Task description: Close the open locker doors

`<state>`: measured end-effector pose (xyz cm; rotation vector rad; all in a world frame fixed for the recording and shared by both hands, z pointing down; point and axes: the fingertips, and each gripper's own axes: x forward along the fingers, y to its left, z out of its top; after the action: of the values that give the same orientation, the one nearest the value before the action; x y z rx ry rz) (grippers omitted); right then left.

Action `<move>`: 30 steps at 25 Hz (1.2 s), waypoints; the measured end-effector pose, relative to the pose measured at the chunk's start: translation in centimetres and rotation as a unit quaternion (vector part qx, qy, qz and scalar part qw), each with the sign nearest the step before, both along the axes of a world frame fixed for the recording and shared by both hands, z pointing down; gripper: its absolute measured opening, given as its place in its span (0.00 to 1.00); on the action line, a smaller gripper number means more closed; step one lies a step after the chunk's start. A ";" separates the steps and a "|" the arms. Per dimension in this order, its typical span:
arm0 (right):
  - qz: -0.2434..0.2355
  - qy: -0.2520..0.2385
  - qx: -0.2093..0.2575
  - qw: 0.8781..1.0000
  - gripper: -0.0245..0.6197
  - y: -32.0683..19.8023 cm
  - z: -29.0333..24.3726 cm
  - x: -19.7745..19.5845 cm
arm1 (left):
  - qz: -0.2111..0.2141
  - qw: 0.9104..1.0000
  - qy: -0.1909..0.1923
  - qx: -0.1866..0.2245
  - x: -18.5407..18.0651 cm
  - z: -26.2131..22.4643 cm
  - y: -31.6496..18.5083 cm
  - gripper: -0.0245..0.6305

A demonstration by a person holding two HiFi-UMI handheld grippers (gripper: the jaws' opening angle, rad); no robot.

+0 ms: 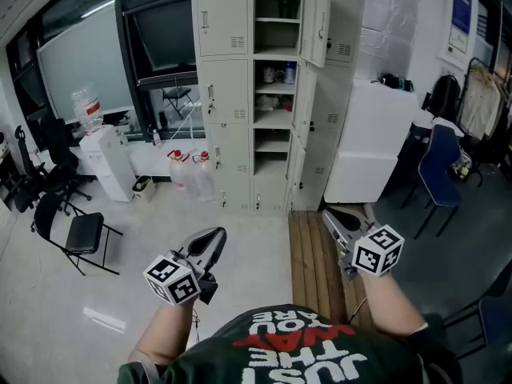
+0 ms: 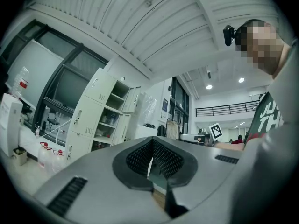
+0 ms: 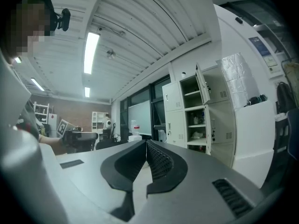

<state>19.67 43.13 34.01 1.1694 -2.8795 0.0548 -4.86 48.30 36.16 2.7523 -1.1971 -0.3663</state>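
Note:
A cream locker bank (image 1: pixel 224 94) stands against the far wall, several steps ahead of me. Its middle column is open, and the doors (image 1: pixel 314 24) swing out to the right, showing shelves with a few small items. The left gripper view shows the lockers (image 2: pixel 100 118) at the left. In the right gripper view an open door (image 3: pixel 202 84) sticks out. My left gripper (image 1: pixel 216 237) is held low at the left, shut and empty. My right gripper (image 1: pixel 334 218) is low at the right, also shut with nothing in it. Both point towards the lockers, well short of them.
A white cabinet (image 1: pixel 372 142) stands right of the lockers, with a blue chair (image 1: pixel 440 166) beyond it. Water jugs (image 1: pixel 192 170) and a white box (image 1: pixel 108 162) sit left of the lockers. A black folding chair (image 1: pixel 80 230) is at the left. Wooden slats (image 1: pixel 312 266) lie on the floor ahead.

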 end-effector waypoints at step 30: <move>0.039 0.012 0.014 0.999 0.10 -27.6 0.3 -14.7 | 0.090 0.996 0.005 -0.015 -13.0 2.3 -30.7 0.05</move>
<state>4.95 15.54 34.34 1.2787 -2.8212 0.0007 -17.91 17.58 38.41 2.8000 -0.9344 -0.3391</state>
